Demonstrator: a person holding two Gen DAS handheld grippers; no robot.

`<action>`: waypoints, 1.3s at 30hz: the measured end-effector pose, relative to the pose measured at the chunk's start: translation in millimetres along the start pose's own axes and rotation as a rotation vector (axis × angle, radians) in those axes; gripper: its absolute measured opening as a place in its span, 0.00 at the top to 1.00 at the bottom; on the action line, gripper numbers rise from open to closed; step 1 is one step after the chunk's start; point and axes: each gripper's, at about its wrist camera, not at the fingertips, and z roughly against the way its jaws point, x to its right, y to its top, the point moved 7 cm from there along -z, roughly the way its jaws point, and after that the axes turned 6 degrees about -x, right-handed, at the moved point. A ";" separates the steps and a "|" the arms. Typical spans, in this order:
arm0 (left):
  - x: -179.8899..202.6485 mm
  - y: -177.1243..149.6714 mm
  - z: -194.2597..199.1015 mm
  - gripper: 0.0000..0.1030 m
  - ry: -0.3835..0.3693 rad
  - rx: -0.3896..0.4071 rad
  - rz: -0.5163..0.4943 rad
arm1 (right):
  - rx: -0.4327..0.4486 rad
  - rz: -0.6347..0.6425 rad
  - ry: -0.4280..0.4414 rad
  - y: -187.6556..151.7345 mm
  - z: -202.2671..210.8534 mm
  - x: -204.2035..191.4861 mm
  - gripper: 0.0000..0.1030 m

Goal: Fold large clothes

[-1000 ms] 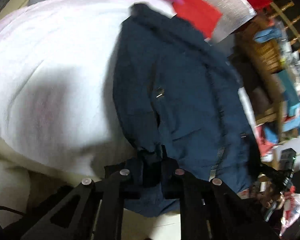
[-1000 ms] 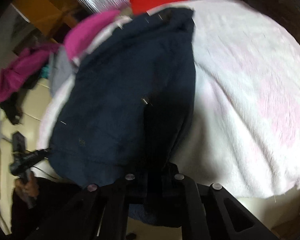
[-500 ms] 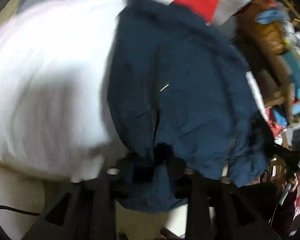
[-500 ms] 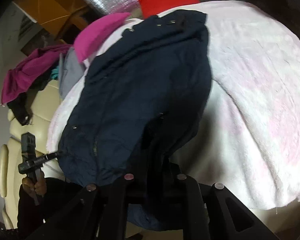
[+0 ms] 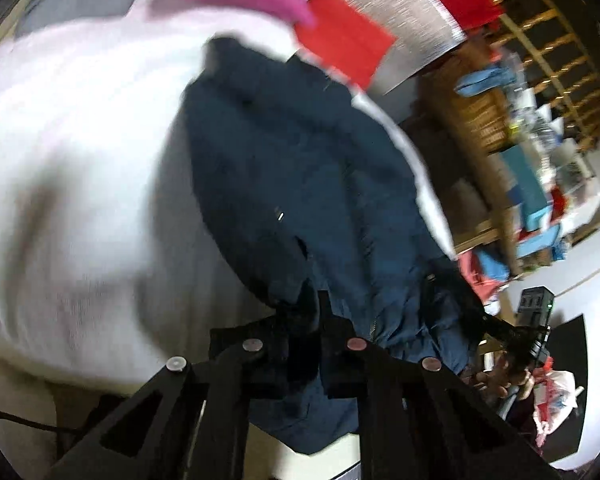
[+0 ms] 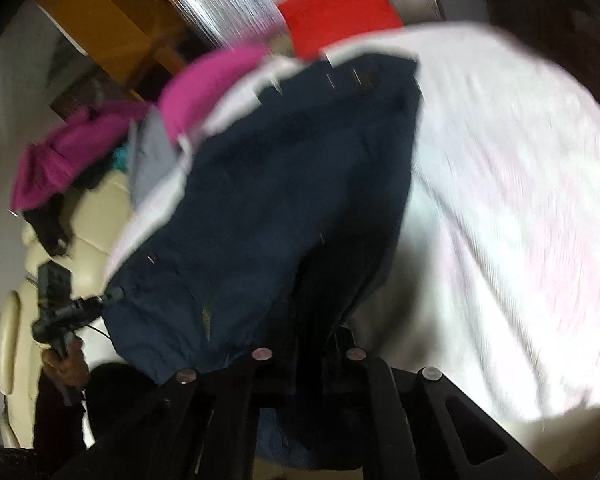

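- Dark blue jacket (image 5: 300, 184) spread over a white blanket (image 5: 80, 160), running from the far edge down to the near edge.
- Left gripper (image 5: 304, 336) clamped tight on the jacket's near hem, cloth bunched between the fingers.
- Right gripper (image 6: 308, 344) likewise pinched shut on the near hem, further right along the same edge.
- Hem stretched between the two grippers.
- Pink garment (image 6: 216, 80) and red cloth (image 6: 340, 4) at the far end of the blanket.
- Much blur in both views.
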 end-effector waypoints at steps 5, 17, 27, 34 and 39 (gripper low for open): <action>36.4 82.5 29.0 0.89 -0.062 0.087 -0.034 | 0.174 0.019 0.035 69.8 42.2 -26.0 0.93; 20.4 326.9 -43.2 0.89 0.048 0.207 0.036 | 0.371 -0.260 0.053 316.7 -30.7 28.5 0.94; -61.0 376.8 -166.4 0.82 0.167 0.103 0.157 | 0.213 -0.595 0.145 355.3 -174.2 134.3 0.86; -68.4 395.0 -161.2 0.46 -0.064 0.141 0.295 | 0.217 -0.711 0.430 360.1 -174.1 155.9 0.46; -55.9 397.1 -82.3 0.20 -0.077 0.468 0.313 | 0.487 -0.646 0.406 354.7 -97.0 157.8 0.04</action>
